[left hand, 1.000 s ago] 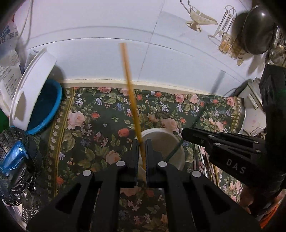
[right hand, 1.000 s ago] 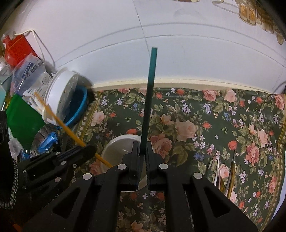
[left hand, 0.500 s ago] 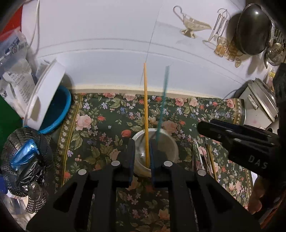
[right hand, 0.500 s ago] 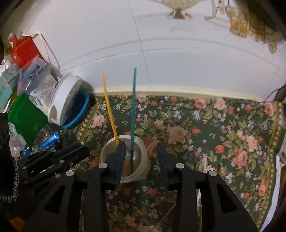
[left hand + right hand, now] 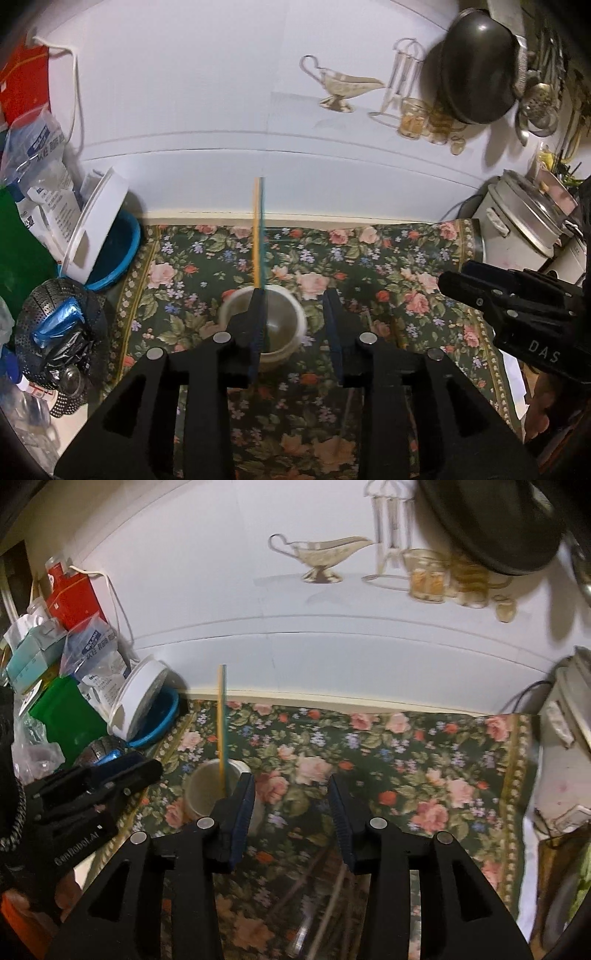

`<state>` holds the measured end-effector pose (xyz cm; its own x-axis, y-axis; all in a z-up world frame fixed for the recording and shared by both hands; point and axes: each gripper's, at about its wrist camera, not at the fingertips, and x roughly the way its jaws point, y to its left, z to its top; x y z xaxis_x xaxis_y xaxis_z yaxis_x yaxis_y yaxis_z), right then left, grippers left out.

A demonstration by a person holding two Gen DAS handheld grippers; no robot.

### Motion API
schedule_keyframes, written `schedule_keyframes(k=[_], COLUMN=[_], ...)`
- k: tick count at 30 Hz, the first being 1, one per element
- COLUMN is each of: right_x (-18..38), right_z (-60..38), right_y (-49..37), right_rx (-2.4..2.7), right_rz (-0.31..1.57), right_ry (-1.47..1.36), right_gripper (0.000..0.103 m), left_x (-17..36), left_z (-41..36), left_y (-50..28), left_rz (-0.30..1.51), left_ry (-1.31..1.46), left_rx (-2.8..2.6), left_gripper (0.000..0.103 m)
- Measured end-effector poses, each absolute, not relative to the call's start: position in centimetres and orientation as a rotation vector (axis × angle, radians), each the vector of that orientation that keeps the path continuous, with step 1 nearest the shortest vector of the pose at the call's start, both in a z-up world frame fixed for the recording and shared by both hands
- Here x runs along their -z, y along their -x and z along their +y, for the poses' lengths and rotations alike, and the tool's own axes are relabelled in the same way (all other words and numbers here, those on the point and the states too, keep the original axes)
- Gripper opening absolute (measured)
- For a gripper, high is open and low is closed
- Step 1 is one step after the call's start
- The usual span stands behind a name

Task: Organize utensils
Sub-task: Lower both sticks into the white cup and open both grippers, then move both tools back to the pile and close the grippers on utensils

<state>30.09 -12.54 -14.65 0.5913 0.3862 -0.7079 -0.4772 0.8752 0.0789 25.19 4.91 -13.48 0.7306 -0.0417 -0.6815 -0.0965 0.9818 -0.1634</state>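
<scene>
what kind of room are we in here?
Most likely a home kitchen counter: a rice cooker stands at the right, a dark pan and a strainer hang on the white wall, and two chopsticks stand in a white cup on a floral cloth.

The counter (image 5: pixel 369 258) wears a dark green cloth patterned with pink roses, red blooms and small blue and white flowers, edged by a gold beaded border. At its middle stands a cream-white cup (image 5: pixel 284 325); the rest is placed from that cup. Standing in it are an orange-yellow chopstick (image 5: pixel 255 229) and a teal one (image 5: pixel 262 229). Left of the cup lie a bright blue bowl (image 5: pixel 122 254) and a white lid (image 5: pixel 92 225). Farther left are a green box (image 5: pixel 66 716) and a red carton (image 5: pixel 74 598). Behind the cup the wall (image 5: pixel 221 110) is plain white. Both pairs of fingers (image 5: pixel 255 332) (image 5: pixel 242 808) are black with dark blue pads.
</scene>
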Motion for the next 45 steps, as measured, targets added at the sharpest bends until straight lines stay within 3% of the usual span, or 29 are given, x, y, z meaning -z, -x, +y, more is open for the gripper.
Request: schedule_keyframes(k=[11,20,32,34,38,45], right_x=[17.1,23.4,30.2,30.8,32.0,32.5], right_z=[-19.6,-23.1,-20.2,-19.8,-19.0,-18.2], right_y=[-30.0,-31.5,-31.1,-31.3,-32.1,-33.2], right_rx=[-0.407,-0.4,-0.538,-0.546,-0.581,-0.586], right_rz=[0.84,1.014,1.199,1.219,1.273,1.284], right_ry=[0.16,0.142,0.095,0.091,0.066,0.049], right_gripper=[0.046,0.046,0.046,0.043,0.023,0.014], left_x=[16.4,22.7,28.9,29.4,30.1,30.1], left_z=[-0.4,-3.3,-4.0,-3.7,-3.3,-3.2], left_y=[-25.6,-26.8,-26.2,-26.0,-25.3,-24.7], left_rz=[0.812,0.958,1.099,1.111,1.127,1.131], left_ry=[0.172,0.15,0.12,0.126,0.136,0.146], left_rx=[-0.017,-0.032,-0.057,-0.066,-0.081,-0.068], left_gripper=[0.046,0.046,0.046,0.046,0.046,0.046])
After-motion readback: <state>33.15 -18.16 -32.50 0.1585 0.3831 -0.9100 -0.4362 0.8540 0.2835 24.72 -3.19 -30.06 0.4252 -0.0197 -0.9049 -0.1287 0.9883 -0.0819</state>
